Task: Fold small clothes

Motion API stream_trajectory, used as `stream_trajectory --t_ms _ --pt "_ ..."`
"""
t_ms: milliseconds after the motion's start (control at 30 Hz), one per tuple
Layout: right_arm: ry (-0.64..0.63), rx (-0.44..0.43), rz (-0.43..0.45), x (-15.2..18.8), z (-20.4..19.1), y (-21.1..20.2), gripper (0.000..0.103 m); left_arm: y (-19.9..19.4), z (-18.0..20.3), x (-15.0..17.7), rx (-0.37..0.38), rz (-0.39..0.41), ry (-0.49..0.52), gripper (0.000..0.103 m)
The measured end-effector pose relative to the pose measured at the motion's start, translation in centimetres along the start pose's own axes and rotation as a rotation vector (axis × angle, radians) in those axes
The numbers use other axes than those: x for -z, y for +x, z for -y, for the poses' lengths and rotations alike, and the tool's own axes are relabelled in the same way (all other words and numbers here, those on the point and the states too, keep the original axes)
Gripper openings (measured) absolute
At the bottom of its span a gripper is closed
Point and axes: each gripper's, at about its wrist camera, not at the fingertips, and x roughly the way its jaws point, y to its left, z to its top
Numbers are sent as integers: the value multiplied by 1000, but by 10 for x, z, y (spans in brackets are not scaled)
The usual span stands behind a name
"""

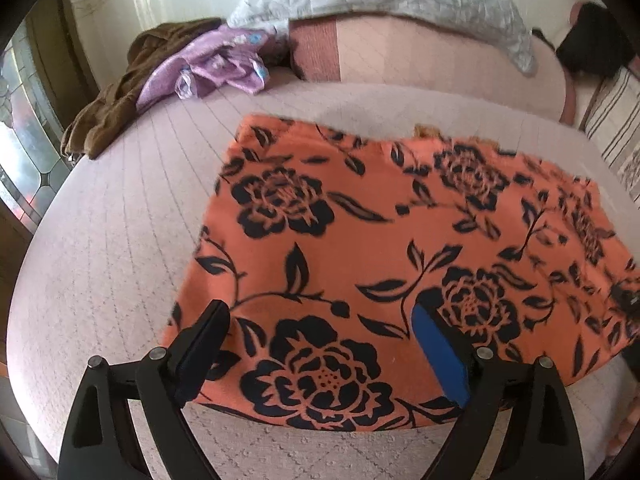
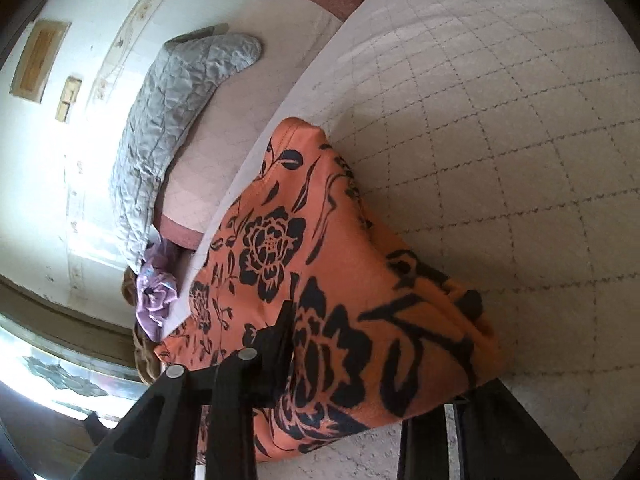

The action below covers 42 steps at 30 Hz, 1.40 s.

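Left wrist view: left gripper [image 1: 320, 344] spread wide, holding nothing, over the near edge of the orange floral garment [image 1: 384, 256] lying flat on the quilted bed [image 1: 120, 240]. Right gripper [image 2: 376, 364] was buried in bunched fabric; grip state unreadable.

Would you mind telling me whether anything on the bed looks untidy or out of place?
Yes: the orange floral garment lies flat in the left view, but in the right view its near end bunches up around the right claw. A purple garment and a brown one lie crumpled by the far edge.
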Motion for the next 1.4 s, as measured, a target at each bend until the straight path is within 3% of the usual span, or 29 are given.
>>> stream_trajectory --t_ms 300,567,1133,1400 --pt "-16 19 -10 7 6 5 31 -30 -4 0 10 109 1 92" --pt "-20 13 -4 8 6 6 33 -34 -3 -3 7 146 14 92" --pt "-8 3 0 9 8 4 34 -29 4 -2 13 133 28 92" --pt "-1 -7 1 8 9 3 34 -1 5 2 -15 38 43 92"
